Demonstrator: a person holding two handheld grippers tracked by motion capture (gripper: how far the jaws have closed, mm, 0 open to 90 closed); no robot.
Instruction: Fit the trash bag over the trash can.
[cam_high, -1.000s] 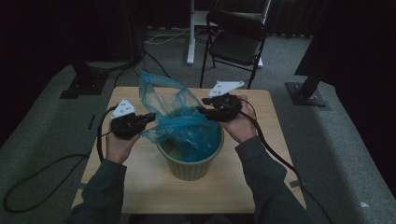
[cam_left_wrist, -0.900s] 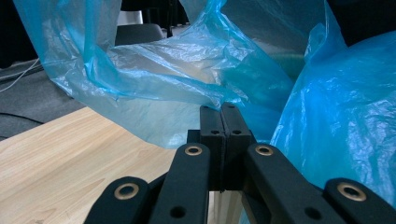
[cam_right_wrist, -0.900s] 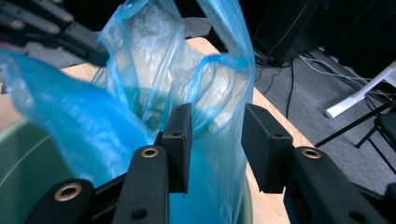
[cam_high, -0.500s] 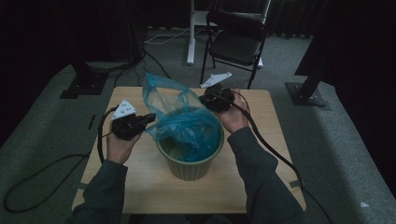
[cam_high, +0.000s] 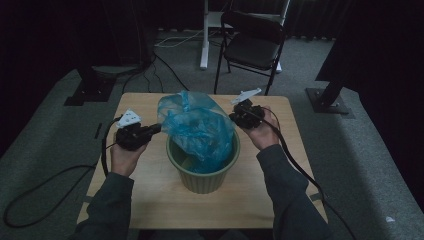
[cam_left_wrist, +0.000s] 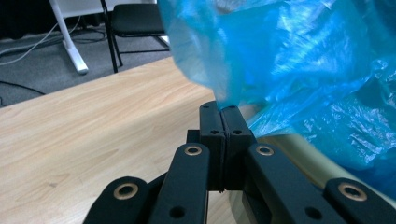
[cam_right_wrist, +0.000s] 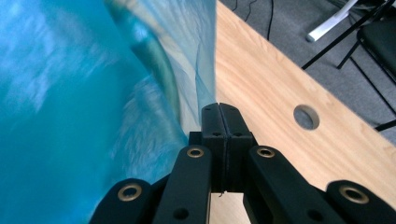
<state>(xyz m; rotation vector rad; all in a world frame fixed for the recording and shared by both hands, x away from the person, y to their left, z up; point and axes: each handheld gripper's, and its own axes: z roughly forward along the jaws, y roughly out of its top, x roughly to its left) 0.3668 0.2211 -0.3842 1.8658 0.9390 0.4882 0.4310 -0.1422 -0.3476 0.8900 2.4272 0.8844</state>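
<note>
A small rectangular bench (cam_high: 150, 200) with a pale wood-grain top stands on grey carpet. Its surface shows light, straight grain in the left gripper view (cam_left_wrist: 93, 135), and in the right gripper view a round hole (cam_right_wrist: 307, 117) is cut through the board (it lies near the edge towards the carpet). One thing stands directly on the bench: a pale green, ribbed, round pot (cam_high: 202, 180), set near the middle, a little towards the person's side. The rest of the wooden top around the pot is bare board.
</note>
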